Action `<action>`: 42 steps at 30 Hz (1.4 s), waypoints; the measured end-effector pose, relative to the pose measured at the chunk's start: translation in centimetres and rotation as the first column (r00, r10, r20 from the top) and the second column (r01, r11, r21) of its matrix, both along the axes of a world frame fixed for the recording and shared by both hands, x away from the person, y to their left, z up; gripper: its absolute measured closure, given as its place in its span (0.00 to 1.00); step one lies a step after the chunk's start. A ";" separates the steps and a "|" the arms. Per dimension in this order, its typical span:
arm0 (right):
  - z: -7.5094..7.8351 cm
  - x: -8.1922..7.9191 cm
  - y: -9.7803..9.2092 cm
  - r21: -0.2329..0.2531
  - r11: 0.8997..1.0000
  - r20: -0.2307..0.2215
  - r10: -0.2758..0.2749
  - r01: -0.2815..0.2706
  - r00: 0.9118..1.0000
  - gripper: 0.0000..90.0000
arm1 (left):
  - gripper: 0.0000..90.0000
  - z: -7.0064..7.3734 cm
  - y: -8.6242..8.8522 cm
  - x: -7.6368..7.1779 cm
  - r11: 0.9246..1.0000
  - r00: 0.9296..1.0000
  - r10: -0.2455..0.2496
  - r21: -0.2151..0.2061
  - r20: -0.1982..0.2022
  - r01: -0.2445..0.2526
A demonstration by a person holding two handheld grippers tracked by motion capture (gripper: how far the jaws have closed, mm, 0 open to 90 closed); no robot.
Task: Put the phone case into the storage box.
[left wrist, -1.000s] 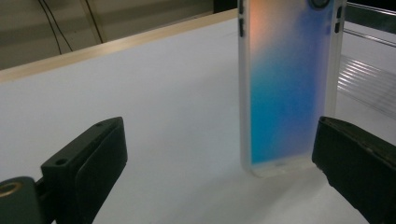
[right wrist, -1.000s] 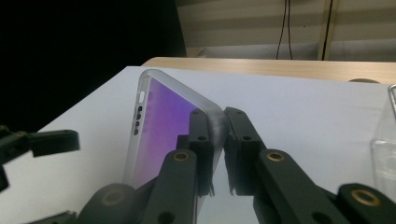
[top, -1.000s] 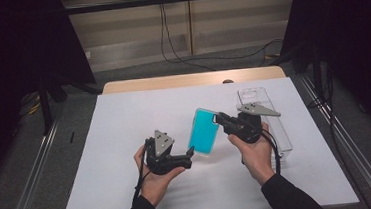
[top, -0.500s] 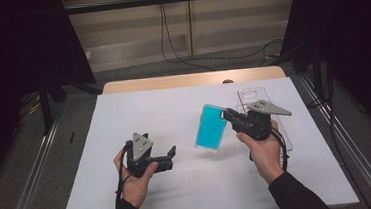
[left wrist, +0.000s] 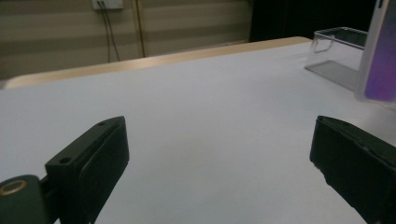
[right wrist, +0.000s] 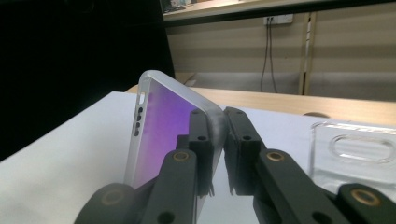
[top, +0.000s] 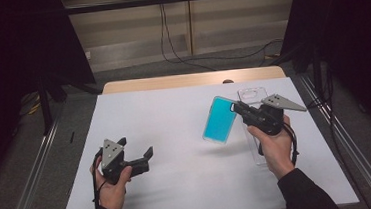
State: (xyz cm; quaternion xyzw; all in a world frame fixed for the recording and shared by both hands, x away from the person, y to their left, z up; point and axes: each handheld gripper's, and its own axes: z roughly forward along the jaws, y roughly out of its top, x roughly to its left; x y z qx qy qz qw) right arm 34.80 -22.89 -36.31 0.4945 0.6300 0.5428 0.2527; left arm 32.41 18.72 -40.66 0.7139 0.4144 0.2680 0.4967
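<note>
A: White table [top: 190, 184], dark curtains around. Right gripper [top: 235, 108]?
B: Jaws clamped on the blue phone [top: 219, 119], lifted beside the clear case [top: 253, 96].
A: Left gripper [top: 136, 151]?
B: Jaws wide apart, holding nothing.

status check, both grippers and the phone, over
Right gripper shut on the phone, holding it tilted above the white table. Left gripper open, empty, low over the table. Clear case lies under the right hand. Nothing in the way.
</note>
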 end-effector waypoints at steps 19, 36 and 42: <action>2.2 0.6 -3.0 -0.022 0.999 0.078 -0.028 0.029 0.997 0.91 | 0.06 -1.5 2.9 -1.4 0.997 1.000 -0.022 -0.077 0.007 0.023; 4.0 1.7 -6.1 -0.060 0.995 0.110 -0.068 0.075 0.992 0.91 | 0.03 -2.1 3.8 -1.5 0.998 0.999 -0.025 -0.056 0.022 0.027; 3.9 2.3 -6.9 -0.084 0.993 0.107 -0.073 0.082 0.992 0.91 | 0.04 -2.2 3.8 -1.5 0.998 1.000 -0.027 -0.055 0.012 0.027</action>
